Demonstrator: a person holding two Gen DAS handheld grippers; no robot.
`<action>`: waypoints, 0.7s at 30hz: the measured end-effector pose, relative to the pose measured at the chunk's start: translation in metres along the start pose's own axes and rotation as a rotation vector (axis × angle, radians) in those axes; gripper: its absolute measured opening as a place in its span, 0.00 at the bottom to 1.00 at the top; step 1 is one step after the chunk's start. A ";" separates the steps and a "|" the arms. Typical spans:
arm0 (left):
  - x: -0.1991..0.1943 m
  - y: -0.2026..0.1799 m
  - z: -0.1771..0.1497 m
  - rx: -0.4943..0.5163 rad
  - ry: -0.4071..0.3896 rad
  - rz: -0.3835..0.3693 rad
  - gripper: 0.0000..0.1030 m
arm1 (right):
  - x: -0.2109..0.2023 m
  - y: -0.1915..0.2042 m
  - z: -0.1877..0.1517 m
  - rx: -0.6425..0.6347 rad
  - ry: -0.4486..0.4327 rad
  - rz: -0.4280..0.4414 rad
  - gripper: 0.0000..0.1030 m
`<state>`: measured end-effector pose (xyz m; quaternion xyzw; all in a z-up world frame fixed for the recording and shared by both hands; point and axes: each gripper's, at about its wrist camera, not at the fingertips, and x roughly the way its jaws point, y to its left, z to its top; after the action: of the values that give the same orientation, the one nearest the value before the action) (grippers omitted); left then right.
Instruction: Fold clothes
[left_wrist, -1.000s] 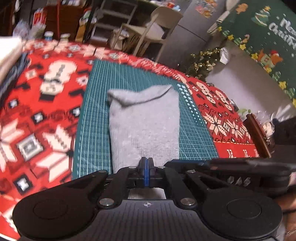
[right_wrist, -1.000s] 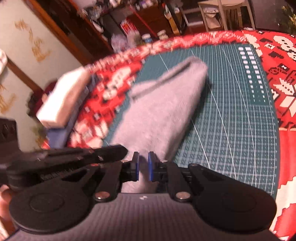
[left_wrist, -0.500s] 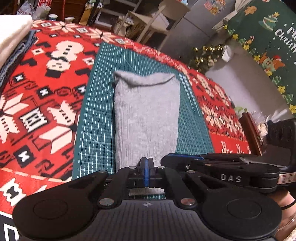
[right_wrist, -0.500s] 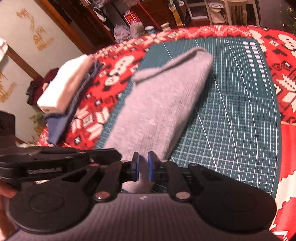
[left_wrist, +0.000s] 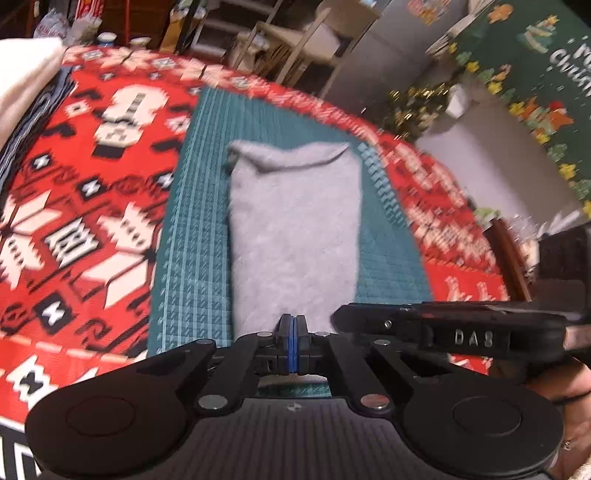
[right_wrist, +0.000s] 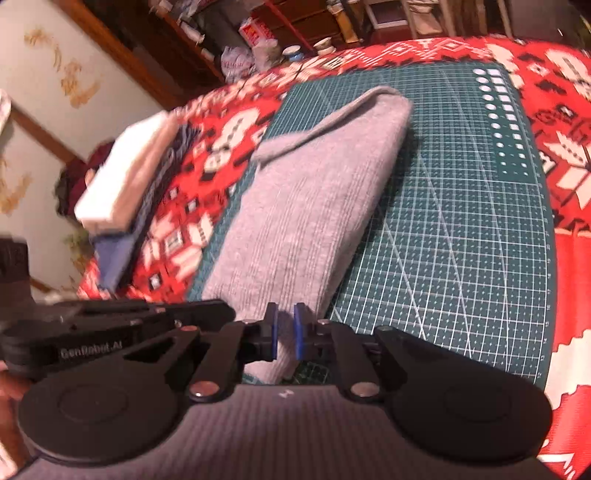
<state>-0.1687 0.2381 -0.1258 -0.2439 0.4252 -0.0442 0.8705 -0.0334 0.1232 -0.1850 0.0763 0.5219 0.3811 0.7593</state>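
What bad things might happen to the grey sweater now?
The right gripper has a small gap between its pads at the sweater's near edge, so the cloth might slip out if lifted. The far end has a loose flap, which might come undone. The sweater lies near the mat's left edge and could slide off.

Green cutting mat (right_wrist: 461, 221) on red patterned tablecloth (left_wrist: 74, 221); pale chair (left_wrist: 295, 40) beyond.

You are working in a lived-in home dressed for Christmas: a table under a red snowman-and-snowflake tablecloth (left_wrist: 92, 206), a green cutting mat (right_wrist: 461, 229) at its middle, a green Christmas banner (left_wrist: 532, 85) on the wall, a wooden chair (left_wrist: 295, 48), cluttered dark wood shelves (right_wrist: 295, 22), and folded laundry stacked (right_wrist: 125, 173) at the table's edge.
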 end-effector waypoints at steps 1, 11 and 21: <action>-0.001 0.000 0.001 -0.001 -0.012 -0.007 0.00 | -0.006 -0.005 0.003 0.029 -0.031 0.011 0.12; 0.035 -0.008 0.041 -0.006 -0.122 -0.032 0.01 | -0.005 -0.038 0.038 0.170 -0.249 0.040 0.14; 0.043 0.016 0.040 -0.086 -0.096 -0.053 0.01 | 0.012 -0.065 0.053 0.230 -0.293 0.044 0.10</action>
<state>-0.1129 0.2555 -0.1432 -0.2939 0.3777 -0.0373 0.8772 0.0463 0.1004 -0.2038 0.2285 0.4441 0.3203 0.8050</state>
